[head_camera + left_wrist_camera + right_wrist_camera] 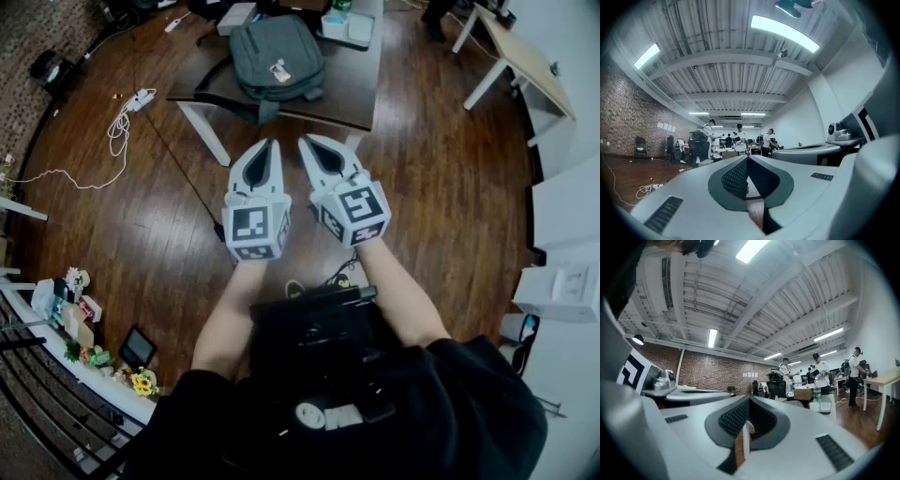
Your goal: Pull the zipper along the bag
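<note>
head view alone: grey bag on dark table, wood floor; left gripper and right gripper, jaws together, empty.

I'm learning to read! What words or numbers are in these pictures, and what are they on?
None can be read.
Tag on the bag: too small.
Bottle label: blurred.
Papers on the brick wall: too small.
Left cube, right cube: black squares only, no letters.
</note>
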Demonstrator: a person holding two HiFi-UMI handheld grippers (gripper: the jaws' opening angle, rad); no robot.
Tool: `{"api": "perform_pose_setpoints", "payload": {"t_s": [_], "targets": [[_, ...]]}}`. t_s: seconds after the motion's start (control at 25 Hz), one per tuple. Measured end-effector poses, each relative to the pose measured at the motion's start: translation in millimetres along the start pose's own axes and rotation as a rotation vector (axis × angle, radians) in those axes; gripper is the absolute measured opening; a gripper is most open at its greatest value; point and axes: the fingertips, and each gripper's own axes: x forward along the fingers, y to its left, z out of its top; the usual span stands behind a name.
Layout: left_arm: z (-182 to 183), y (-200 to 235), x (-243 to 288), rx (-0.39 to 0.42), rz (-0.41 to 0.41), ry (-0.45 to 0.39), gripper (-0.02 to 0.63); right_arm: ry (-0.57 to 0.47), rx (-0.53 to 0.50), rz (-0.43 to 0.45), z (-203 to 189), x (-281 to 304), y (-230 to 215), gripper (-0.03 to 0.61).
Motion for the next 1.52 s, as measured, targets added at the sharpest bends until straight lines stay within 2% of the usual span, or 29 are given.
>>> {"api": "perform_pose_setpoints", "payload": {"t_s": [0.24, 0.48, 0.76, 1.08, 1.52], "targets": [[0, 18, -4, -0.001, 0.003, -0.004, 0.0, -0.023, 0.005, 0.004, 4, 12, 14, 0.008], [-3, 33, 17, 0.001, 0.006, -0.005, -0.002, -0.036, -0.012, 0.021, 7, 38, 7, 0.008], [-7, 57, 78, 0.0, 0.016, -0.001, -0.001, -0.042, -0.022, 0.044, 8, 96, -33, 0.008], [-4, 87, 158, 0.006, 0.068, -0.006, -0.002, -0.045, -0.021, 0.095, 12, 161, -88, 0.008], [-12, 109, 235, 0.002, 0.124, 0.019, 0.0, -0.032, -0.004, 0.161, 11, 220, -144, 0.008]]}}
